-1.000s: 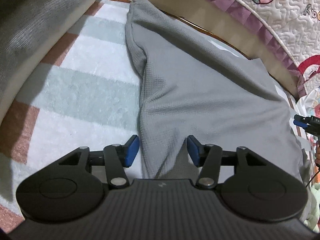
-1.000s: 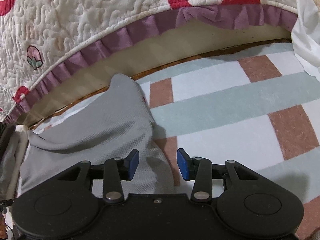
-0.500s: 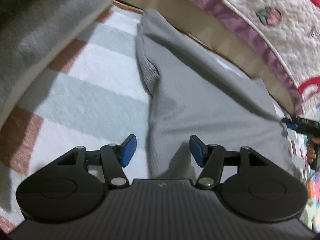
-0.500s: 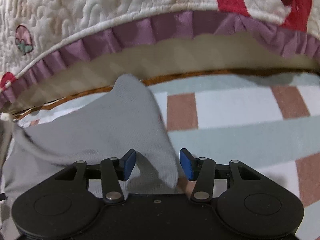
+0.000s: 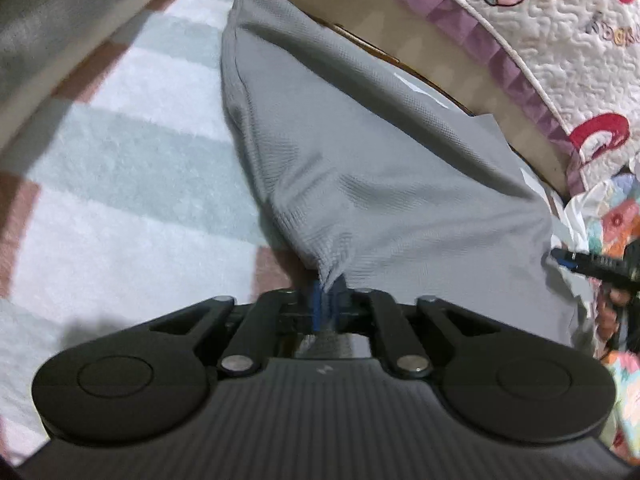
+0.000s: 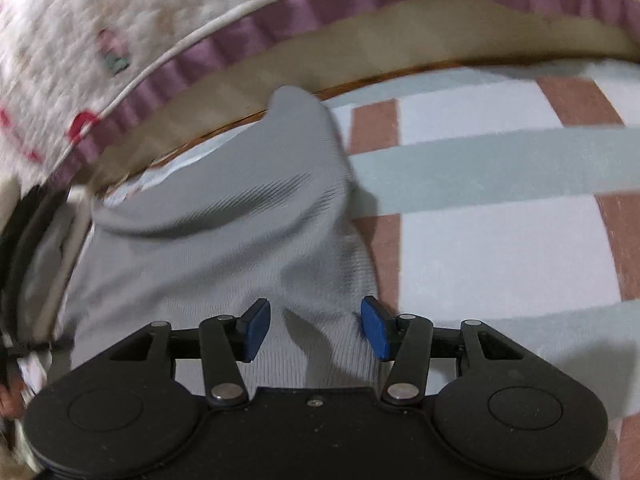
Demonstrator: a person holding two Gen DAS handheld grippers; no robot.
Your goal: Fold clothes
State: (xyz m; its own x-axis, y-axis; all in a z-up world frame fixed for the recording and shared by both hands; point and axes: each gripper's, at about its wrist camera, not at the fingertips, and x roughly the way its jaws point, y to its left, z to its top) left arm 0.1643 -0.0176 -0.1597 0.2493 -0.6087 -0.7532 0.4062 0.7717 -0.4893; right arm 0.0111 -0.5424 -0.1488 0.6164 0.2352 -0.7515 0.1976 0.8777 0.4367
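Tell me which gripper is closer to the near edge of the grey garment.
Left. The left gripper is shut on the grey garment, its near edge pinched between the jaws. The right gripper is closing with fabric between its jaws, pads not yet pressing.

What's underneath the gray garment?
The gray garment lies on a checked blanket of white, pale green and brown blocks, which shows beside it. Whatever lies directly beneath the cloth is covered.
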